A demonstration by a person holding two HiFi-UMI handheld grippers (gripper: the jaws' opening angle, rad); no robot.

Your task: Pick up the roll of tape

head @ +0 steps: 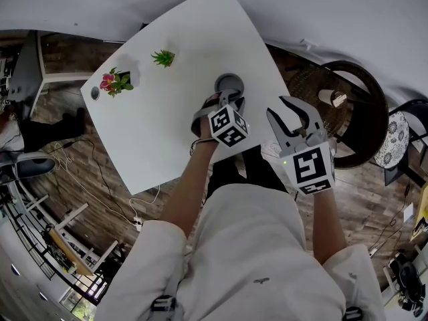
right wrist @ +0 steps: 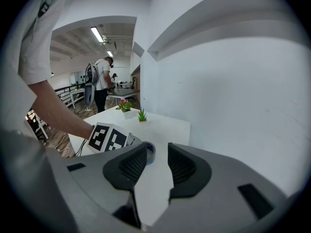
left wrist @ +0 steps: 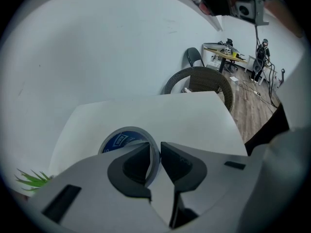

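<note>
Reaching down onto the white bench (head: 167, 119), the left gripper (head: 225, 99) (left wrist: 155, 152) pinches the wall of the roll of tape (head: 229, 82) (left wrist: 121, 141) (one jaw inside the ring, the other outside). The roll lies flat near the bench's edge. The right gripper (head: 284, 112) (right wrist: 158, 157) hovers nearby at that edge, jaws spread, nothing between them.

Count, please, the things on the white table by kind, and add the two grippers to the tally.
Plants: 2, the green plant and the pink-flowered plant
roll of tape: 1
Grippers: 2, the left gripper and the right gripper
Total: 5
</note>
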